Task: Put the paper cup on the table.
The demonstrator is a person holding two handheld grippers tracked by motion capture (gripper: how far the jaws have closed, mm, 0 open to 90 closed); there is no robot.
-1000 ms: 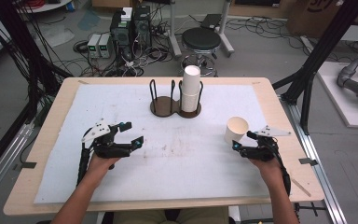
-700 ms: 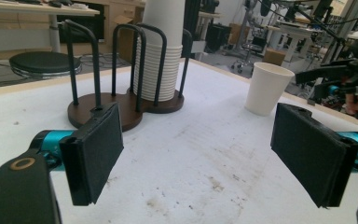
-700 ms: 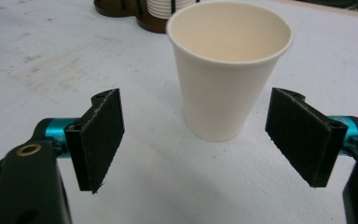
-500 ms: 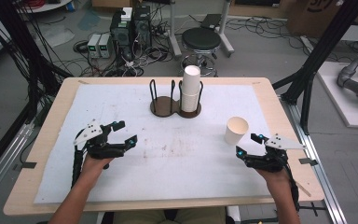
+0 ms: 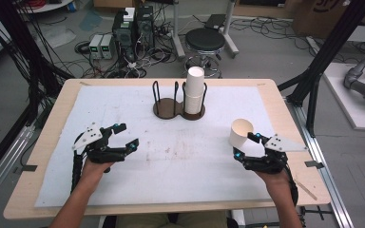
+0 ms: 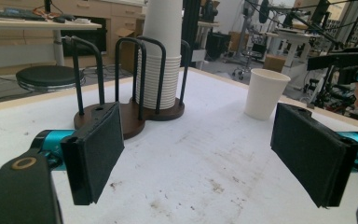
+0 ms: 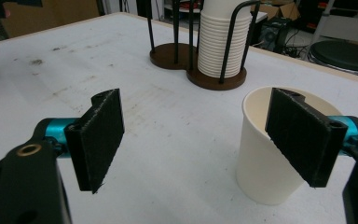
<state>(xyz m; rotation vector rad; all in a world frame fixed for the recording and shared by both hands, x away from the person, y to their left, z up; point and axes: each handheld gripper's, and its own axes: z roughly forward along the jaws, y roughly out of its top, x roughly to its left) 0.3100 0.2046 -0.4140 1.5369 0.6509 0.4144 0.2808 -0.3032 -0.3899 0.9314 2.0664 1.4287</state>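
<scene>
A single white paper cup (image 5: 241, 133) stands upright on the white mat at the right; it also appears in the left gripper view (image 6: 265, 93). My right gripper (image 5: 244, 145) is open just on the near side of it, with nothing between its pads. In the right gripper view the cup (image 7: 261, 158) stands partly behind the right-hand pad (image 7: 303, 133) of that gripper (image 7: 196, 144). My left gripper (image 5: 127, 136) hovers open and empty over the left of the mat, its jaws (image 6: 196, 158) wide apart. A stack of white cups (image 5: 195, 90) sits in the right ring of a dark wire holder (image 5: 167, 108).
The holder's left ring is empty. The mat (image 5: 171, 156) covers a wooden table (image 5: 52, 137) and is stained near its middle. Beyond the far edge are a black stool (image 5: 205, 40), computer boxes and cables. Black frame legs stand at both sides.
My right gripper has drawn back from the cup toward the near edge and risen a little. The cup has stayed in place. The left gripper has barely shifted.
</scene>
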